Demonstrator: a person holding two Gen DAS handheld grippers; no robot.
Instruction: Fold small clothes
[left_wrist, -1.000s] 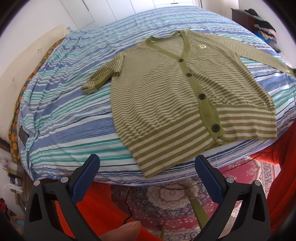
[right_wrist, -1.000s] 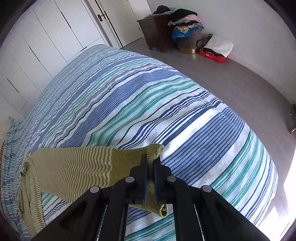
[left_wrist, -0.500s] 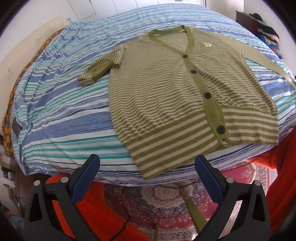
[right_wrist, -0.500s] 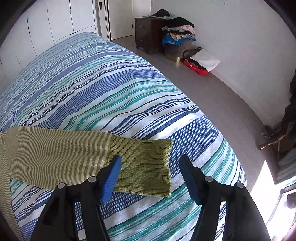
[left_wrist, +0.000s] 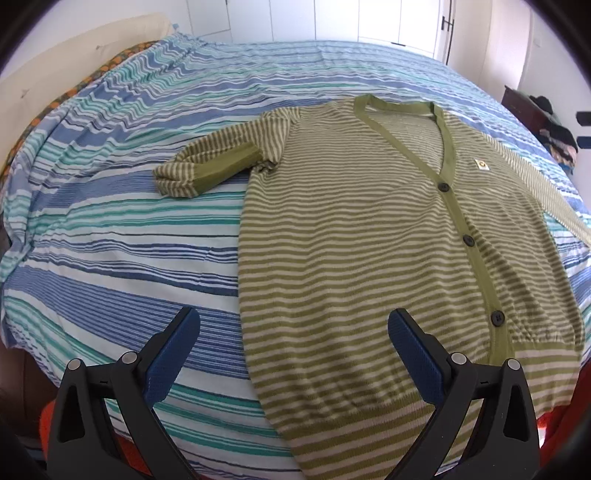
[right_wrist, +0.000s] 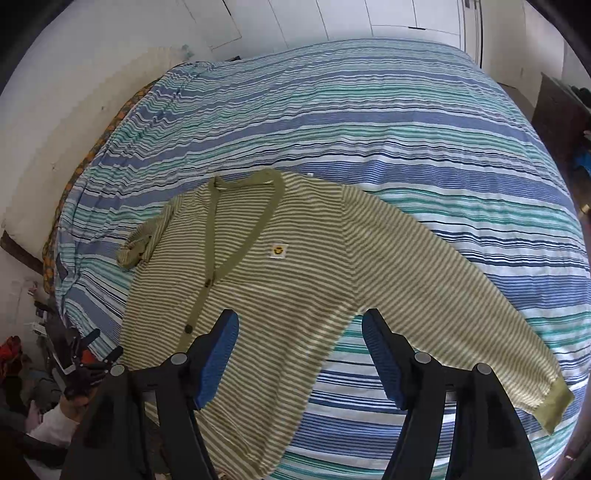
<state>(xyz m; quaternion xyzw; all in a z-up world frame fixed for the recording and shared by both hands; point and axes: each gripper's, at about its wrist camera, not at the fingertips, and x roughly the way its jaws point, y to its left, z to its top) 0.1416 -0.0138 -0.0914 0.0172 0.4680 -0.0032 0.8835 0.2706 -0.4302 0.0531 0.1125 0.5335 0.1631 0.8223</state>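
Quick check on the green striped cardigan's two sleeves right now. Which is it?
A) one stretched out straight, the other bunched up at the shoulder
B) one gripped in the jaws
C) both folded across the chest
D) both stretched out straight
A: on the cardigan, the long sleeve lies stretched straight across the striped bedspread, while the other sleeve is bunched up short beside the shoulder.

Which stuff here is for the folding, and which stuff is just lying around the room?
For the folding:
- green and cream striped knit cardigan, spread flat, one sleeve crumpled, one stretched out
- left gripper, open
- right gripper, jaws opening, holding nothing

Just lying about:
- blue, teal and white striped bed cover under the cardigan
- dark wooden dresser with heaped clothes
- white wardrobe doors
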